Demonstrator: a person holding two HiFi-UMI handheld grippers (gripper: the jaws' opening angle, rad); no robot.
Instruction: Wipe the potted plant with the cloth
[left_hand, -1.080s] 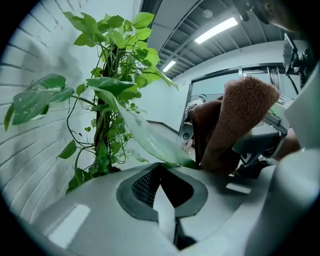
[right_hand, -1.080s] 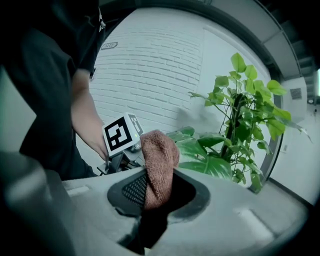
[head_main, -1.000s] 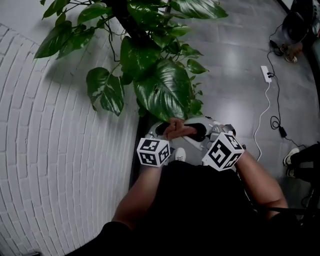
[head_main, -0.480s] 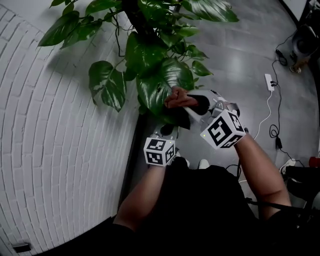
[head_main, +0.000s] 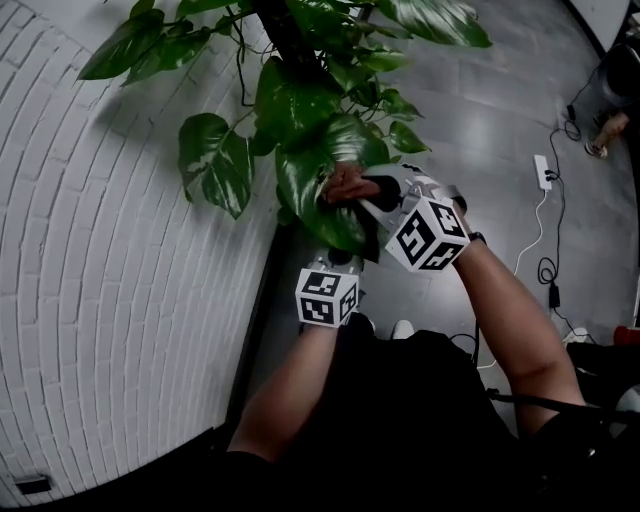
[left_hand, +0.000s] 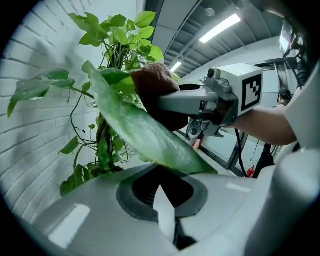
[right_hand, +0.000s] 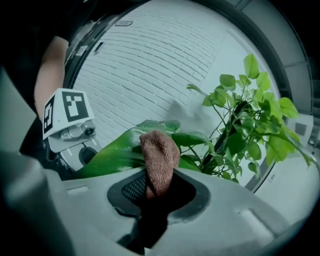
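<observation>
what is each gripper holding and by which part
Right gripper: the brown knitted cloth, pinched by its lower end, rounded end free against the large green leaf. Left gripper: nothing; that leaf passes above its fingers.

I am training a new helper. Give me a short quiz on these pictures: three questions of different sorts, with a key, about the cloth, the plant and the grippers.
1. Which gripper holds the brown cloth?
2. True or false: the cloth lies on the floor.
3. Fill in: the cloth rests on a large green ____ of the plant.

Key:
1. The right gripper; it is shut on the cloth.
2. False; it is held up against the plant.
3. leaf
</observation>
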